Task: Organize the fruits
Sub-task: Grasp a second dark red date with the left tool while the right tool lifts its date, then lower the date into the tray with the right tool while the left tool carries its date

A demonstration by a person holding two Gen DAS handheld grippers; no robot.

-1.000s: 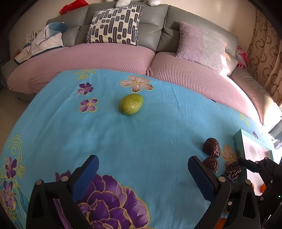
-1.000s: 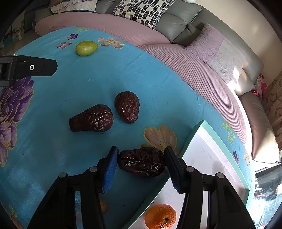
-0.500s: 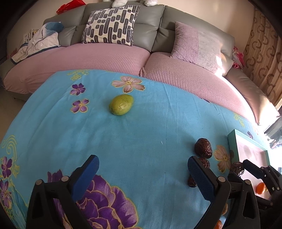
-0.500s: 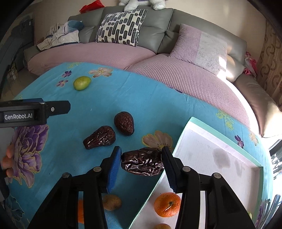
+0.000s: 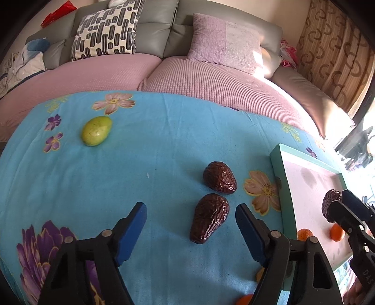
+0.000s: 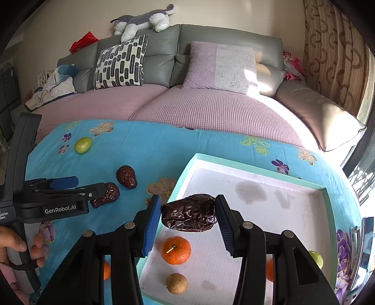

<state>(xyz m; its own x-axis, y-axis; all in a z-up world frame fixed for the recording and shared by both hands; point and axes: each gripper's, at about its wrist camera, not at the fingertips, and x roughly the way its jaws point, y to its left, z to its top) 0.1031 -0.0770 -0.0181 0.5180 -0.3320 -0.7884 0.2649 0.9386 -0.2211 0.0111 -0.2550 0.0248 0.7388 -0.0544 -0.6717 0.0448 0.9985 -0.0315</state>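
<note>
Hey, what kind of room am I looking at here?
Most likely a home living room. A grey sofa with cushions curves behind the table, a plush toy lies on its backrest, and patterned curtains hang on the right.

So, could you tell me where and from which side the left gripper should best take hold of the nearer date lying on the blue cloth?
Probably across its fat upper half. The nearer date lies flat, its narrow tip pointing toward the open left gripper, already roughly between the fingers. Come straight forward and down, so the pads close on its long sides; the tapered tip would likely slip out.
</note>
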